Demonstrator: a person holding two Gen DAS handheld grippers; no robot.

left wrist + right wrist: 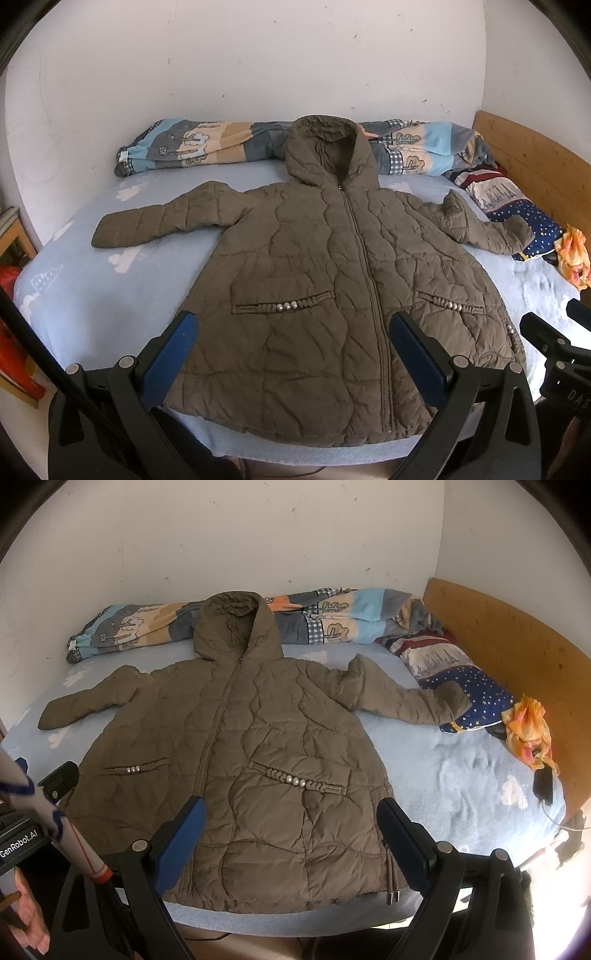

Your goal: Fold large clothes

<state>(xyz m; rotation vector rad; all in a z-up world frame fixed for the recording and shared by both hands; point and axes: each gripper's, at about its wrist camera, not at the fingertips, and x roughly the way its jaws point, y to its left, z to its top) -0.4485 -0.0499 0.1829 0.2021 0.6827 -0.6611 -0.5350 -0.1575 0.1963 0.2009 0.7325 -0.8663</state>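
An olive quilted hooded jacket (317,280) lies flat, front up and zipped, on the light blue bed (92,295), sleeves spread to both sides. It also shows in the right wrist view (243,746). My left gripper (291,325) is open and empty, hovering above the jacket's hem, left of the zipper. My right gripper (291,808) is open and empty above the hem on the right side. The right sleeve's cuff (447,709) rests on a star-patterned pillow (476,698).
A rolled patterned blanket (207,147) lies along the wall behind the hood. A wooden headboard (517,646) stands at the right. An orange cloth (528,731) and a small black device (545,786) lie near the bed's right edge. The other gripper shows at the left (55,779).
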